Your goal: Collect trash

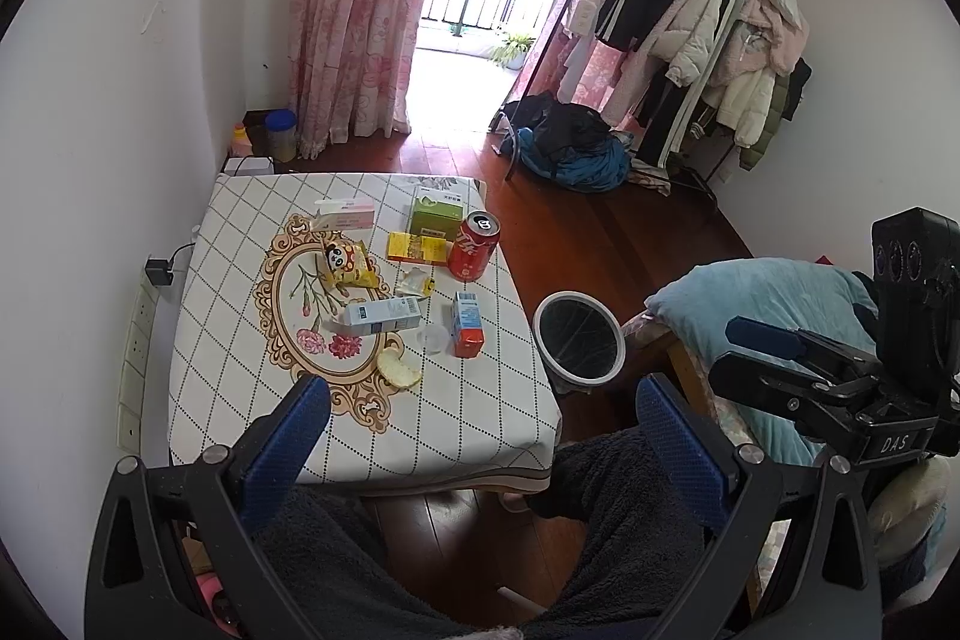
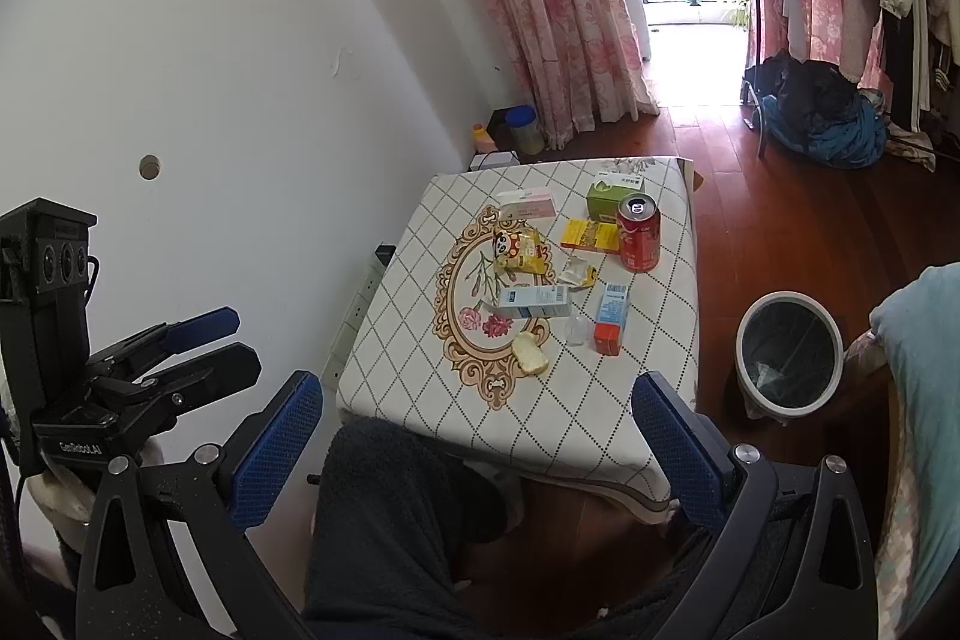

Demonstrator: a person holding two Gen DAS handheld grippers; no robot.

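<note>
At the far left, a power strip [image 1: 139, 334] hangs on the white wall beside the small table [image 1: 252, 412], which wears a diamond-checked cloth with a floral oval in the middle. The left gripper [image 1: 480, 436] hovers above the table's near edge with its blue-padded jaws spread wide and nothing between them, over the dark fleece trousers [image 1: 336, 562] of the seated person. The trash lies scattered on the cloth: a pink-and-white box [image 1: 347, 214] at the back, a yellow panda snack bag [image 1: 348, 265] on the oval, a blue-and-white carton [image 1: 384, 315] lying flat, a bitten piece of bread [image 1: 398, 370] nearest the front, a torn wrapper [image 1: 413, 283], a flat yellow box [image 1: 418, 247], a green box [image 1: 437, 214], a clear plastic cup [image 1: 433, 338], an upright orange-and-blue drink carton [image 1: 467, 325], and a red soda can [image 1: 475, 246] at the right edge. Right of the table, on the wooden floor, stands a white waste bin [image 1: 579, 376] lined with a black bag. The right gripper [image 2: 480, 436] also gapes fully, empty, short of the table.
</note>
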